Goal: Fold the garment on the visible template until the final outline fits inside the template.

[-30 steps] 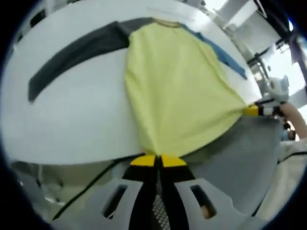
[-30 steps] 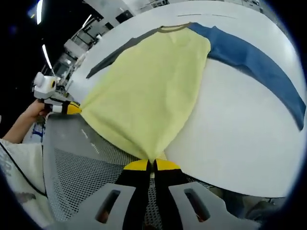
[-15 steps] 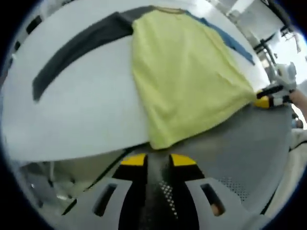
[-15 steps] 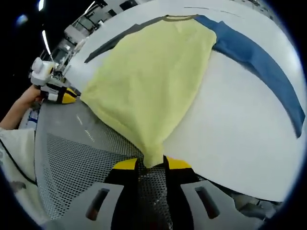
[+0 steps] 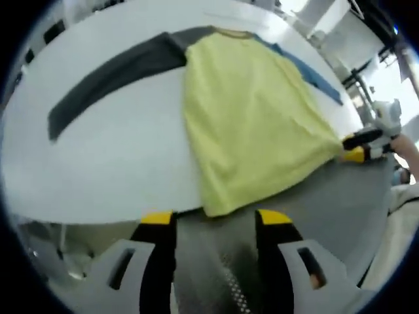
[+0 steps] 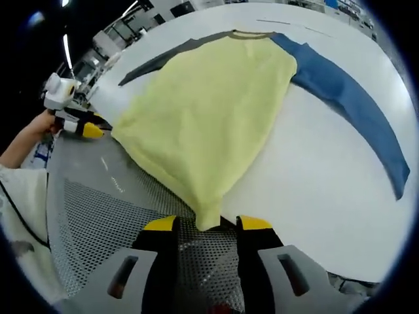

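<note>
Shirt (image 5: 252, 124) (image 6: 206, 118): yellow body, one dark grey sleeve (image 5: 111, 72), one blue sleeve (image 6: 347, 98). It lies flat on the white table (image 5: 98, 157) (image 6: 314, 190), collar toward the top of both views, hem toward me. In my left gripper view the grey sleeve stretches out to the upper left and the blue one shows as a thin strip at the upper right. In my right gripper view the blue sleeve runs down the right side and the grey one is a narrow band at the upper left.

Hem: its lower corners hang past the table's near edge, over a grey mesh surface (image 5: 340, 209) (image 6: 85, 216).

My left gripper (image 5: 216, 219): yellow-tipped jaws apart, nothing between them; one hem corner lies just above the gap. It also shows at the left edge of my right gripper view (image 6: 85, 129), beside the other hem corner, held by a hand (image 6: 29, 140).

My right gripper (image 6: 206, 224): jaws spread, with a hem corner lying at the gap, not pinched. It also shows at the right edge of my left gripper view (image 5: 357, 152), close to the hem corner there; whether they touch I cannot tell.

Open room: bare white table below the grey sleeve and below the blue sleeve.

Surroundings: metal frames and bright light at the upper right of my left gripper view; ceiling strip lights at the upper left of my right gripper view.
</note>
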A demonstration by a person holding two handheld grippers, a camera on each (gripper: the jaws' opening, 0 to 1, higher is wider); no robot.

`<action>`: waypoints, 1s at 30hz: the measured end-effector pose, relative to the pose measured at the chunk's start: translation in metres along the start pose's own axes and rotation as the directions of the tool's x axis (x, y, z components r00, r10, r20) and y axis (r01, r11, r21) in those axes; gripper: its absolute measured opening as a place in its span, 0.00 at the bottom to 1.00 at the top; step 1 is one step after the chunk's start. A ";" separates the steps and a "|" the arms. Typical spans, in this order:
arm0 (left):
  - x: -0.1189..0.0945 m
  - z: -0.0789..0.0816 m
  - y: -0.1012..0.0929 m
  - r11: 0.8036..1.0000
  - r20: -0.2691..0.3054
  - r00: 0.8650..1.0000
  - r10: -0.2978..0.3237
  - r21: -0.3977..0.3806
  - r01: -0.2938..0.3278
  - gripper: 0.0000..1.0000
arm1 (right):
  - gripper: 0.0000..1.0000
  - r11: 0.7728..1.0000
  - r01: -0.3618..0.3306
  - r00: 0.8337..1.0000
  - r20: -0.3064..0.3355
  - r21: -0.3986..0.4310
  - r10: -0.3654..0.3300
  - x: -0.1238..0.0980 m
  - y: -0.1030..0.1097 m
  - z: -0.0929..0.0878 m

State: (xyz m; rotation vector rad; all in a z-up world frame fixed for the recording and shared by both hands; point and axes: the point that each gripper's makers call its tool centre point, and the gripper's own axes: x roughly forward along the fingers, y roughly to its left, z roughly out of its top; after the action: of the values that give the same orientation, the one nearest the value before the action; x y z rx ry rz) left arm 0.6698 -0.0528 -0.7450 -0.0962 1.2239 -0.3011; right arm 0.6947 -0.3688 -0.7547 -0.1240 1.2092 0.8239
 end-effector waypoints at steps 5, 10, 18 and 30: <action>-0.005 0.008 0.001 1.000 0.065 0.998 -0.010 -0.007 0.010 0.62 | 0.49 0.999 0.034 0.999 0.029 -0.026 -0.033 -0.006 -0.004 0.006; -0.012 0.026 -0.002 0.999 0.186 0.982 -0.018 0.041 0.010 0.72 | 0.62 0.996 0.072 0.995 0.068 -0.056 -0.068 -0.012 -0.008 0.012; -0.019 0.040 -0.007 0.999 0.264 0.963 -0.050 0.013 0.048 0.85 | 0.72 0.991 0.100 0.988 0.127 -0.091 -0.088 -0.020 -0.010 0.024; -0.039 0.069 -0.015 0.991 0.406 0.907 -0.111 -0.022 0.131 0.99 | 0.78 0.984 0.126 0.968 0.233 -0.128 -0.093 -0.037 -0.010 0.052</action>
State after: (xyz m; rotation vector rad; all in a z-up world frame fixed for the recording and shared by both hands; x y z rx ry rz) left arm 0.7195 -0.0624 -0.6821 -0.2655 0.8135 -0.3403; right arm 0.7369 -0.3688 -0.7058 -0.2056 0.9205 0.8036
